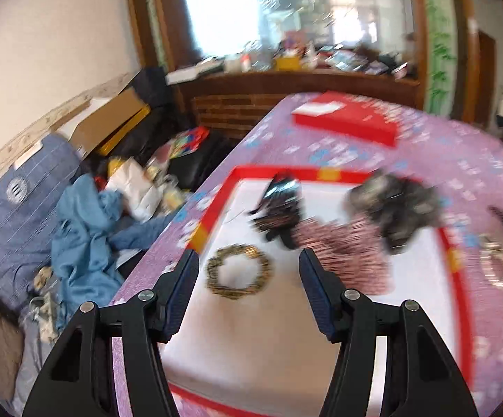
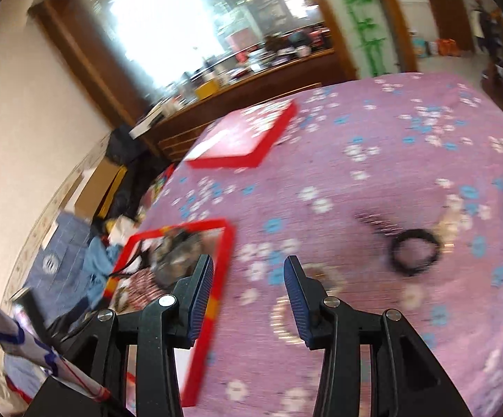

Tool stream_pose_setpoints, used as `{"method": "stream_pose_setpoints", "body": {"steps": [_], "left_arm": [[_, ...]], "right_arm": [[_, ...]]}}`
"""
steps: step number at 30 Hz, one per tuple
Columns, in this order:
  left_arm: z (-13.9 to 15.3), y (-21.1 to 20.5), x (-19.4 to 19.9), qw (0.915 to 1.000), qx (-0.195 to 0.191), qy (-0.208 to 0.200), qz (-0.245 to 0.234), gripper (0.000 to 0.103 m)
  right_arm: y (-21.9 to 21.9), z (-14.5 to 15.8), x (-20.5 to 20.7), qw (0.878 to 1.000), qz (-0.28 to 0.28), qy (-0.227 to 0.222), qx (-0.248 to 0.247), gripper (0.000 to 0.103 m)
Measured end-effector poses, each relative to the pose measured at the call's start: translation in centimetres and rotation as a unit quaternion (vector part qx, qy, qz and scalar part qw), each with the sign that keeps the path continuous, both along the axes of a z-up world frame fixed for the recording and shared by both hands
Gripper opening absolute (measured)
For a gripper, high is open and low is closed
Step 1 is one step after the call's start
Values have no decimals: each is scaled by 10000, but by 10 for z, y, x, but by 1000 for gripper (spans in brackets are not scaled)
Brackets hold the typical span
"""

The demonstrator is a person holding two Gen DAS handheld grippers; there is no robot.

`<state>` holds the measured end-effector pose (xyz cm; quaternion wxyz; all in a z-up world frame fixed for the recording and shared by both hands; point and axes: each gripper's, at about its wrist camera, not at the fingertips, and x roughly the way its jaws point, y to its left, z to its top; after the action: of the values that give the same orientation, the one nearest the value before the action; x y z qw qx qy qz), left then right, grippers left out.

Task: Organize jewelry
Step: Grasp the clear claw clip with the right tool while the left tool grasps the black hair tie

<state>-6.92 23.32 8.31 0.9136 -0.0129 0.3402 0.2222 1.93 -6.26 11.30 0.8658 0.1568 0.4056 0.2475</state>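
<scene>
Both grippers, left point(image 1: 248, 260) and right point(image 2: 248, 266), stood open and empty (frames blurred); a hurried reach risked nudging the black ring point(image 2: 414, 251) aside.

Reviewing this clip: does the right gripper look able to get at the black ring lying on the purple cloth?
Probably yes. The black ring lies in the open on the cloth, ahead and to the right of the empty right gripper, with nothing between them.

White wall point(image 1: 42, 52), bright window point(image 1: 223, 10), wooden sill point(image 1: 286, 80)
</scene>
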Motion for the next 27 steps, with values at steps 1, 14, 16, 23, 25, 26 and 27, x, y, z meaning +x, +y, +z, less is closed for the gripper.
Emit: {"method": "stream_pose_setpoints", "body": {"steps": [1,14,16,23,25,26,27], "left_arm": [[7,-9,-2,9999,-32,-54,-158,62],[19,-178,47,9670,-793,389,-2389,72],[15,-195,64,9637,-893,489,-2470,72],[-11,-229,146,9450,-1806,1072,-2507,72],[-23,-235,165,9403,-1974,1209,-2494,72],[-26,-237,171,9400,-2011,1228,-2468,72],[-32,-237,177,9395,-2074,1263,-2416,72]], "right_arm": [[-11,1,1,9999,-118,2,32,46],[-128,-27,61,9835,-1542,926,-191,52],[-130,-37,72,9805,-1577,1137,-293,52],[-129,-71,95,9776,-1569,1352,-366,52],[-127,-76,97,9791,-1516,1290,-411,52],[-124,-79,99,9794,-1484,1264,-528,52],[-121,-81,100,9801,-1419,1266,-563,51]]}}
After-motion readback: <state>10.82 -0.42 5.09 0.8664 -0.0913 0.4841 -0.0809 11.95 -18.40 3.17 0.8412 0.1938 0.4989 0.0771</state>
